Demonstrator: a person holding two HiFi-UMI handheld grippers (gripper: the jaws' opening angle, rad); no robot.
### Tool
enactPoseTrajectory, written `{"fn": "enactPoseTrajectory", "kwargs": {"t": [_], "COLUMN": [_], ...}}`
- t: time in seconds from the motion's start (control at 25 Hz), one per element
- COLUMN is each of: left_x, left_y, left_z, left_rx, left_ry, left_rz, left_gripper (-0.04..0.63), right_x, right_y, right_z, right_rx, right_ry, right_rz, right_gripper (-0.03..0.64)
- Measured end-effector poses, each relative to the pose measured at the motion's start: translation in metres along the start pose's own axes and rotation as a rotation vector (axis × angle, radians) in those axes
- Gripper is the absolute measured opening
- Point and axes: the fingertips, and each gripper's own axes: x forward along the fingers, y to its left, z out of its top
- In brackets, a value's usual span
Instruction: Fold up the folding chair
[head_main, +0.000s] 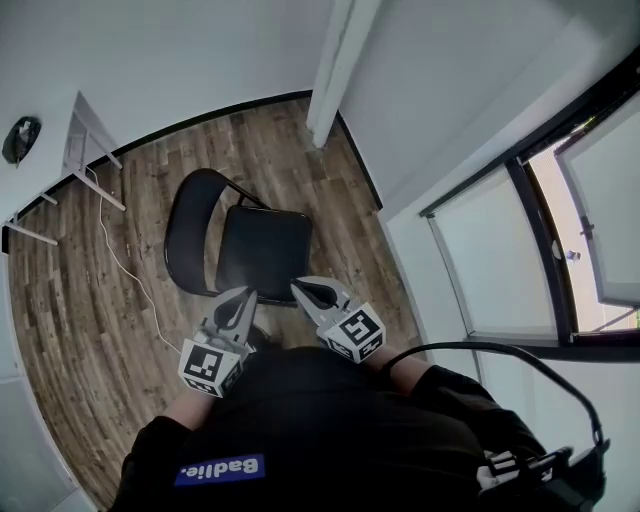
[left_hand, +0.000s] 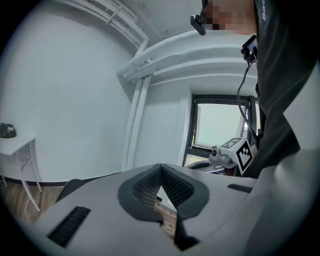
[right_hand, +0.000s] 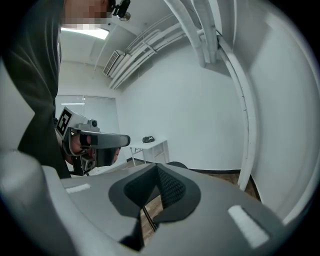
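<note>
The black folding chair stands unfolded on the wooden floor, its seat (head_main: 265, 250) towards me and its rounded backrest (head_main: 188, 232) to the left. Both grippers hover just short of the seat's near edge, side by side. My left gripper (head_main: 244, 296) is shut with nothing between its jaws, and so is my right gripper (head_main: 299, 288). In the left gripper view the closed jaws of the left gripper (left_hand: 160, 168) fill the lower frame, with a dark part of the chair (left_hand: 70, 186) behind them. In the right gripper view the closed right gripper (right_hand: 158, 167) hides most of the chair (right_hand: 177, 164).
A white table (head_main: 85, 135) stands at the far left wall, with a dark object (head_main: 20, 138) beside it. A white cable (head_main: 125, 265) trails over the floor left of the chair. A white column (head_main: 335, 60) rises behind, and windows (head_main: 590, 220) line the right wall.
</note>
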Motion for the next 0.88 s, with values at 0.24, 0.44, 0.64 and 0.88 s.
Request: {"fn": "enactPoseTrajectory", "kwargs": {"t": [0.24,0.44,0.64,0.88], "left_x": [0.012,0.032,0.057,0.079], "left_y": [0.038,0.055,0.056,0.071], "left_z": [0.011,0.014,0.015,0.007], "left_rx": [0.025,0.021,0.013,-0.025], "left_ry": [0.019,0.035,0.033,0.083], "left_rz": [-0.046,-0.018,0.035,0.110], "left_gripper": [0.003,0.003,0.003,0.003], "right_x": [0.030,0.043,0.045,0.049], "right_y": [-0.018,-0.037,-0.060,-0.090], "right_z": [0.015,0.018,0.012,0.004], "right_rx": [0.015,0.021,0.020,0.033], "right_ry": [-0.016,-0.010,0.009,0.049], "right_rz": [-0.058,-0.041,0.019,0.068], "right_gripper": [0.002,0.002,0.002,0.003]}}
